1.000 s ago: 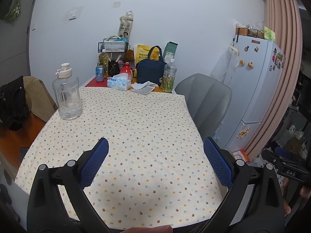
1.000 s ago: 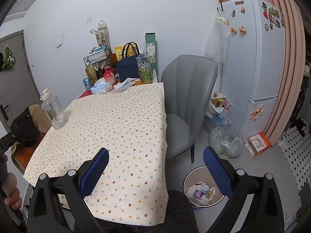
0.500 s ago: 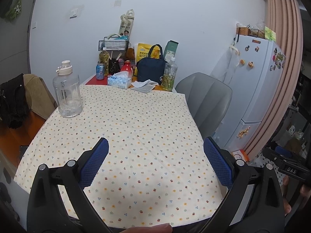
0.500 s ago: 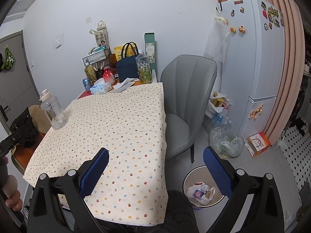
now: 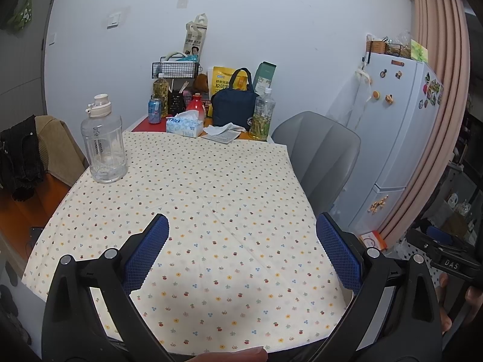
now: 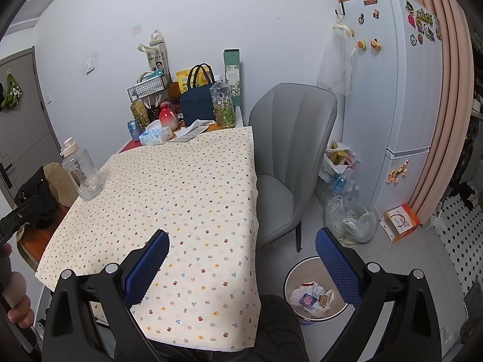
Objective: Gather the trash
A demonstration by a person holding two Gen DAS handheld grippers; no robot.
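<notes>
My left gripper [image 5: 241, 250] is open and empty above the near end of the table with the flowered cloth [image 5: 208, 187]. My right gripper [image 6: 241, 259] is open and empty over the table's right front corner [image 6: 193, 199]. A round bin [image 6: 314, 289] with wrappers and crumpled paper in it stands on the floor, below the right gripper's right finger. A crumpled white paper lies at the table's far end [image 5: 226, 129], and shows in the right wrist view [image 6: 193, 128] too.
A clear water jug [image 5: 104, 144] stands at the table's left. A tissue box [image 5: 184, 126], blue can [image 5: 154, 110], bottles and a navy bag [image 5: 234, 107] crowd the far end. A grey chair [image 6: 289, 157], plastic bags [image 6: 350, 214] and a fridge [image 6: 389, 96] are to the right.
The left wrist view has shifted slightly, so the jug and far-end items sit a little differently in frame. Both grippers stay open. The right wrist view is unchanged.
</notes>
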